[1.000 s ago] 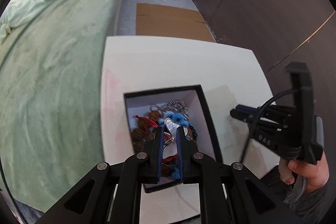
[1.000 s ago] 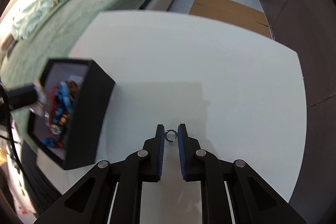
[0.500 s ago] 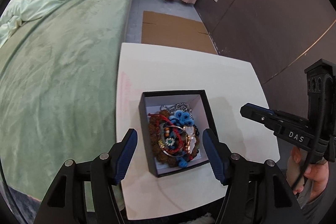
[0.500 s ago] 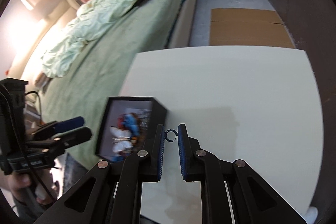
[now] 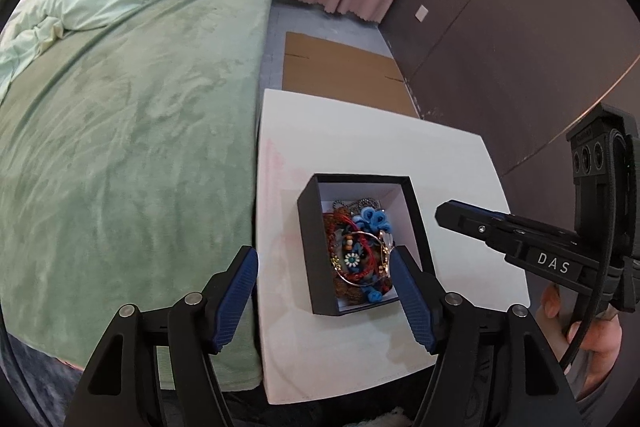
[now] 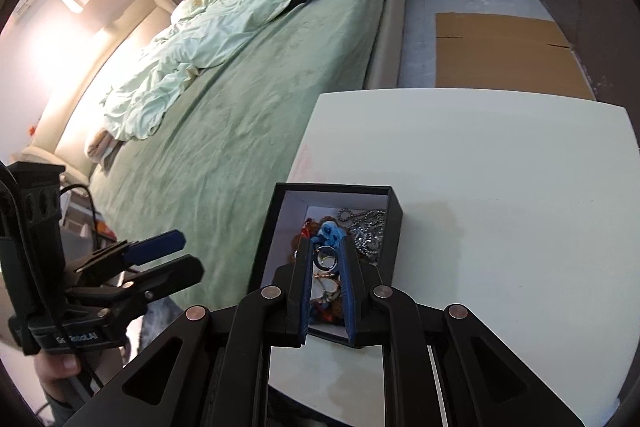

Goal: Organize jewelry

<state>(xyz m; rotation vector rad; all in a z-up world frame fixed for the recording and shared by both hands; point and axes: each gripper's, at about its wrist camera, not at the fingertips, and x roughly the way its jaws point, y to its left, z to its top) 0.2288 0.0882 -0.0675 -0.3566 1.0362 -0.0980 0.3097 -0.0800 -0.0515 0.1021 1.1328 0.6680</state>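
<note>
My right gripper (image 6: pixel 327 259) is clenched on a small metal ring (image 6: pixel 325 255), pinched between the blue pads near their tips, and it hangs over the open black box (image 6: pixel 394 223). The box sits on the white table (image 6: pixel 500 187), close to the edge that runs along the green bed (image 6: pixel 240 131). Inside it lies a tangle of jewelry (image 5: pixel 360 251): red cord bracelets, brown beads, a blue knotted piece, a silver ball chain in the far corner and a thin gold bangle.

My left gripper (image 5: pixel 326 293) has just been spreading its jaws and now stands released, with nothing pressed between the pads. One blue pad is over the bed side of the table edge, the other over the near right corner of the box. A flat sheet of cardboard (image 5: pixel 340 67) lies on the floor beyond the table's far edge.
</note>
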